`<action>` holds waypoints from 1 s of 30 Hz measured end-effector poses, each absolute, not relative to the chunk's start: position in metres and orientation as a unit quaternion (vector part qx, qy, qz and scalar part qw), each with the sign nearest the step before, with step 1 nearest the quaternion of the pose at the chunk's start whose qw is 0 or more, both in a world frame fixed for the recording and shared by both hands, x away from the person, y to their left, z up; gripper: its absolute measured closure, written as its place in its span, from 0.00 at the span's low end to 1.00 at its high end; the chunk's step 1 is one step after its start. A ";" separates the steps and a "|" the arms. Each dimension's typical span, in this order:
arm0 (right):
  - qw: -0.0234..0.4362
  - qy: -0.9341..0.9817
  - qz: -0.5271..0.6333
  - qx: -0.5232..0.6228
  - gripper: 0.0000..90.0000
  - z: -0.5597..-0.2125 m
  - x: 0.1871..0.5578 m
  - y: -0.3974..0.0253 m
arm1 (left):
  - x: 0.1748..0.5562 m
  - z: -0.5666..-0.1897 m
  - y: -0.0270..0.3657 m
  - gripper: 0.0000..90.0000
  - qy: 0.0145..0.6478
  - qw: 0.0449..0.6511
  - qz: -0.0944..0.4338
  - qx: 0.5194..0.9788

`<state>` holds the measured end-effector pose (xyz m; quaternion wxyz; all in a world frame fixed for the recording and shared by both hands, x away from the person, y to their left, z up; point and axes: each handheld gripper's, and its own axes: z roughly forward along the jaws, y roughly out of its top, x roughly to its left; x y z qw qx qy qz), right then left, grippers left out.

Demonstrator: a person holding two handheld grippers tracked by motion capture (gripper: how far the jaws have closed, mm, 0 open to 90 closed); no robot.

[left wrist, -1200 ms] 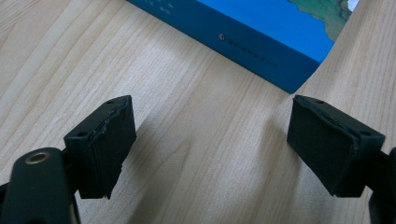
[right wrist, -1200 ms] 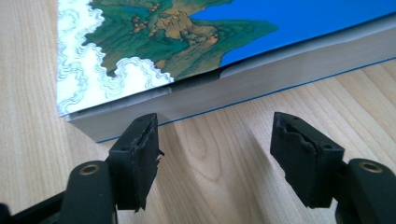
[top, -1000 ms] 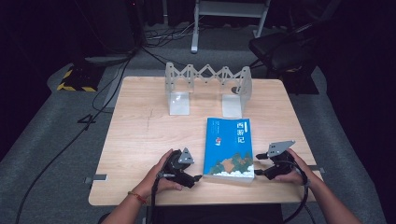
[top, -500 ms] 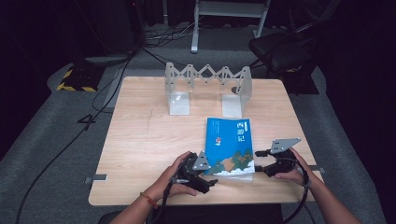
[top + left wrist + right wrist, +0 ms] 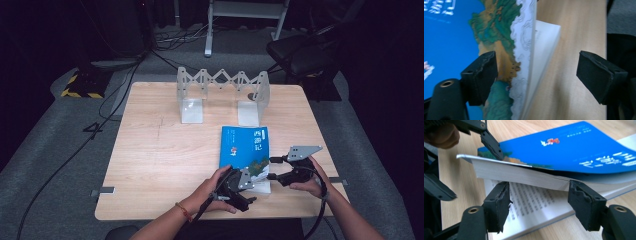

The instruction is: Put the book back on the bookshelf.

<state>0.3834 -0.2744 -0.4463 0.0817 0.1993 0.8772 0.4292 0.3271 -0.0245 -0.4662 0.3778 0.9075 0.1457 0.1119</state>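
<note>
A blue paperback book [image 5: 244,150] with a green-and-ochre landscape cover lies near the tabletop's [image 5: 150,150] front edge, right of centre, partly lifted open. The left hand-held gripper [image 5: 536,75] and right hand-held gripper [image 5: 539,205] both stand spread at its near end.

The book [image 5: 579,150] has a glossy blue cover and matt paper pages; the table [image 5: 155,155] is smooth pale wood.

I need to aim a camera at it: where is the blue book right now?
In the high view the blue book lies right of the table's centre, near the front edge, between the left tongs and right tongs.
</note>
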 end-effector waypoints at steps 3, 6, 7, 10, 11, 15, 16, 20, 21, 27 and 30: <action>0.088 0.871 0.438 0.206 0.39 -0.442 0.384 -0.270 | 0.330 -0.467 -0.022 0.27 0.158 0.384 0.121 0.902; 0.092 0.866 0.445 0.208 0.39 -0.441 0.385 -0.267 | 0.331 -0.466 -0.021 0.35 0.169 0.385 0.130 0.898; 0.092 0.865 0.447 0.210 0.39 -0.441 0.385 -0.267 | 0.331 -0.466 -0.020 0.40 0.168 0.388 0.137 0.896; 0.097 0.862 0.451 0.211 0.39 -0.440 0.385 -0.265 | 0.331 -0.465 -0.020 0.51 0.172 0.384 0.155 0.894; 0.096 0.860 0.453 0.213 0.39 -0.440 0.385 -0.264 | 0.330 -0.464 -0.020 0.56 0.173 0.382 0.160 0.894; 0.099 0.859 0.455 0.213 0.39 -0.440 0.385 -0.263 | 0.329 -0.463 -0.020 0.68 0.170 0.381 0.177 0.892; 0.098 0.858 0.456 0.213 0.39 -0.441 0.386 -0.263 | 0.329 -0.462 -0.020 0.70 0.169 0.382 0.177 0.891; 0.101 0.857 0.458 0.214 0.38 -0.441 0.386 -0.263 | 0.331 -0.462 -0.018 0.74 0.159 0.382 0.171 0.894; 0.099 0.856 0.459 0.215 0.38 -0.441 0.386 -0.263 | 0.332 -0.463 -0.016 0.74 0.161 0.387 0.165 0.893; 0.104 0.853 0.464 0.217 0.37 -0.441 0.386 -0.262 | 0.334 -0.470 -0.021 0.48 0.177 0.380 0.156 0.894; 0.107 0.851 0.466 0.218 0.37 -0.441 0.386 -0.261 | 0.334 -0.470 -0.027 0.42 0.184 0.377 0.169 0.892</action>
